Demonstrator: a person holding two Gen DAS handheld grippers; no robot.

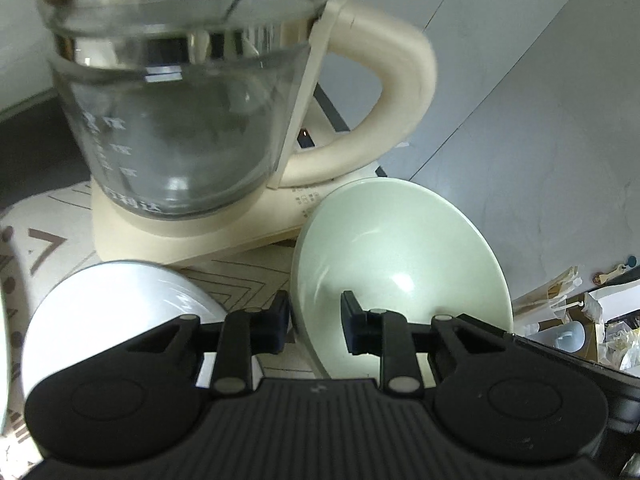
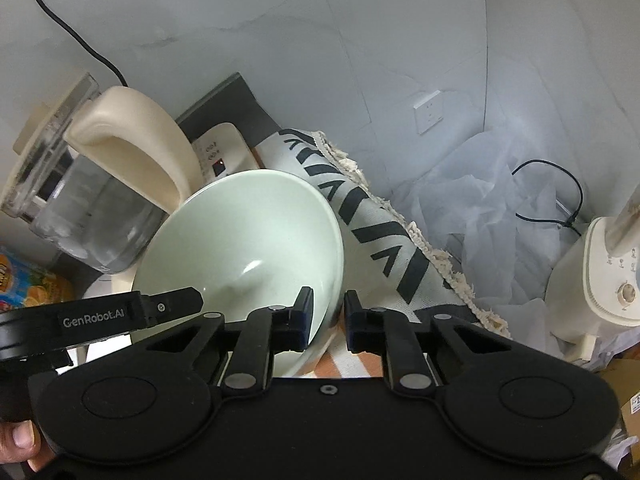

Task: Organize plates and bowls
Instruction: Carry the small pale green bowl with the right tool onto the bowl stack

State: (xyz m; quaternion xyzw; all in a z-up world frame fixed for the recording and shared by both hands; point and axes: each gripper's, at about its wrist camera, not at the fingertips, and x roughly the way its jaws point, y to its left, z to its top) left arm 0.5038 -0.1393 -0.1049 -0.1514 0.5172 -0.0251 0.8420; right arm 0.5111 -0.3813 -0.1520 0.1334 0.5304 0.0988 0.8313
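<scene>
A pale green bowl [image 1: 400, 260] stands tilted on the patterned cloth [image 1: 240, 284], close against the kettle's base. My left gripper [image 1: 315, 320] is shut on its left rim, one finger outside and one inside. In the right wrist view the same green bowl [image 2: 248, 232] has my right gripper [image 2: 328, 314] shut on its right rim. A finger [image 2: 176, 302] of the left gripper reaches in over the bowl's near left edge. A white bowl [image 1: 112, 304] sits just left of the left gripper, partly hidden by it.
A glass kettle [image 1: 180, 120] with a cream handle stands right behind the bowls on its base [image 1: 192, 236]. The cloth's fringed edge [image 2: 420, 240] marks the table's right side. Beyond it lie crumpled plastic sheeting [image 2: 480, 208], a black cable and a white appliance [image 2: 608, 280]. A snack pack [image 2: 32, 280] lies left.
</scene>
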